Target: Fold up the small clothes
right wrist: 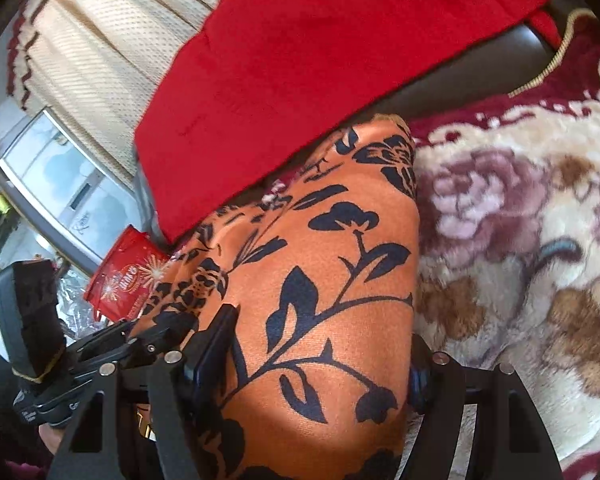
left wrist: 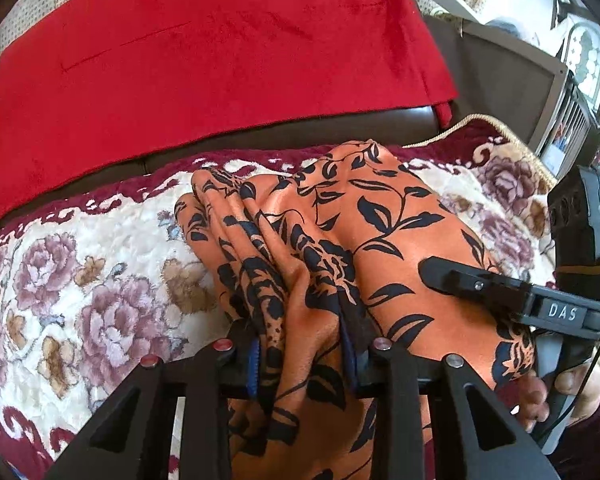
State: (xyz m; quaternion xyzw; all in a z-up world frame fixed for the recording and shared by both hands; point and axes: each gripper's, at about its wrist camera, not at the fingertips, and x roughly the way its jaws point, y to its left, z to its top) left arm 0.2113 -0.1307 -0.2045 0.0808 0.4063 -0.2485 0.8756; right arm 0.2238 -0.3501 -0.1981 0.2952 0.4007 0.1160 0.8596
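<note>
Orange garment (left wrist: 379, 216) with black leaf print

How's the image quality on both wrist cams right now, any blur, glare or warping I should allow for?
Left wrist view: sharp on the orange leaf-print garment; fisheye bends the red cloth at the rim; the window area top right is blown out. Right wrist view: softer, the floral blanket looks smeared; a shadow edge crosses the garment low in frame; edges curve too.

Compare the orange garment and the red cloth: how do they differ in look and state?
The orange garment has a black leaf print; the red cloth is plain. The garment is bunched in folds and clamped by the left gripper; the red cloth lies smooth and free. Both rest on the sofa.
</note>
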